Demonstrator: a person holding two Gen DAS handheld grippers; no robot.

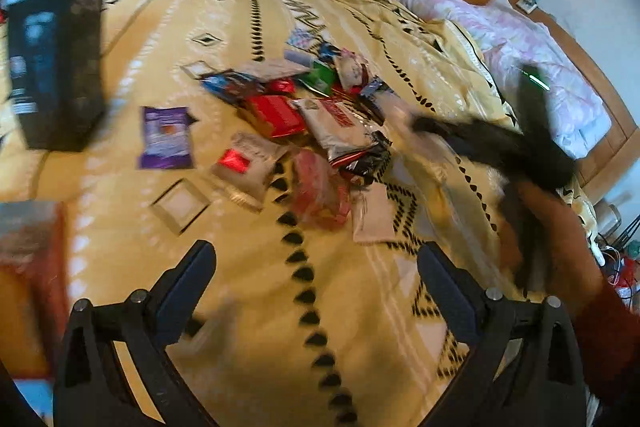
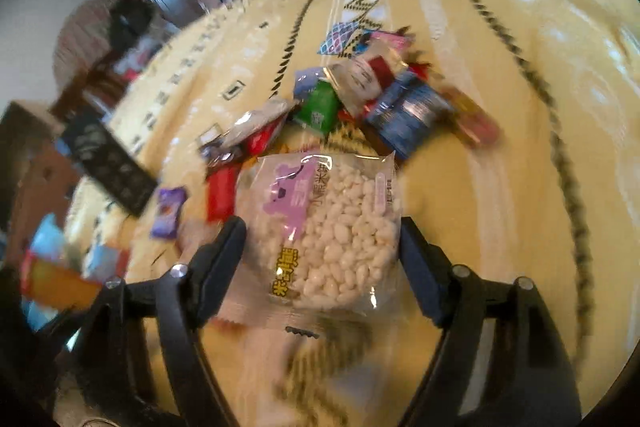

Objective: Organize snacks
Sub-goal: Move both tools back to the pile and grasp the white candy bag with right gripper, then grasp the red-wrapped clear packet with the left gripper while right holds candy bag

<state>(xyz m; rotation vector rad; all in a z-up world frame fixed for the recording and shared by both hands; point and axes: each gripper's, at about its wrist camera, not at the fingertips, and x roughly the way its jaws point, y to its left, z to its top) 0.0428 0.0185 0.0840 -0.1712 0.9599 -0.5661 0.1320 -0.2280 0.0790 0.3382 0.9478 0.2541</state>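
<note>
Snack pile (image 1: 304, 115) heaped mid-bed on yellow bedspread (image 1: 240, 307), probably tipped out for sorting. Right gripper (image 2: 322, 227) clamped by both jaws on puffed rice cake packet (image 2: 332, 223), just nearer than pile, presumably lifted out for grouping. Left gripper (image 1: 316, 259) nearer than pile, jaws apart, empty. Purple packet (image 1: 166, 137) alone, left of pile.
</note>
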